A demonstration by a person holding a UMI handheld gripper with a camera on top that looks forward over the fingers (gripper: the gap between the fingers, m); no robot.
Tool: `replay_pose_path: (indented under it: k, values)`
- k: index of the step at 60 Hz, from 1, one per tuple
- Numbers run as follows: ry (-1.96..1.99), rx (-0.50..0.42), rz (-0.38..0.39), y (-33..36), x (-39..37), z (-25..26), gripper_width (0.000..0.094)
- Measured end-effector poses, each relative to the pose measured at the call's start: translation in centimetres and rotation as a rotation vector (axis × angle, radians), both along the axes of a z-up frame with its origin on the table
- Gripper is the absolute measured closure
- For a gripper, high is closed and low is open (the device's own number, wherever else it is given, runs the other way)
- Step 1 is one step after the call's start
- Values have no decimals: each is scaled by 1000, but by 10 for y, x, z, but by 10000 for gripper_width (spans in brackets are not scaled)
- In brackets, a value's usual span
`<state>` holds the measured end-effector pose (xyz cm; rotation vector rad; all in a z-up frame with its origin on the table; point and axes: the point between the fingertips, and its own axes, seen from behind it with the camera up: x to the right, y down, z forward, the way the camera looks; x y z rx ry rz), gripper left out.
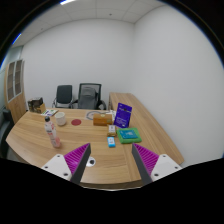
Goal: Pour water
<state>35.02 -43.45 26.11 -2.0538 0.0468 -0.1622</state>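
My gripper (112, 166) is open and empty, its two purple-padded fingers (72, 160) wide apart above the near edge of a long wooden table (100, 150). A clear bottle with a pink cap (53, 134) stands far ahead to the left of the left finger. A white cup or bowl (61, 118) sits beyond it on the table. Nothing is between the fingers.
A small blue-and-white item (111, 142) lies ahead of the fingers. A green book stack (129, 136), a purple box (123, 115), a brown box (102, 119) and a pink lid (77, 122) lie further on. Two office chairs (80, 96) stand behind the table by white walls.
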Motion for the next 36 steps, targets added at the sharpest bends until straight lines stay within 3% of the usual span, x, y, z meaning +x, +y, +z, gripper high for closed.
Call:
replay_pose_path:
  k: [18, 36]
  values:
    - [-1, -79, 63, 7, -46, -57, 82]
    - [79, -81, 174, 52, -194, -115, 80]
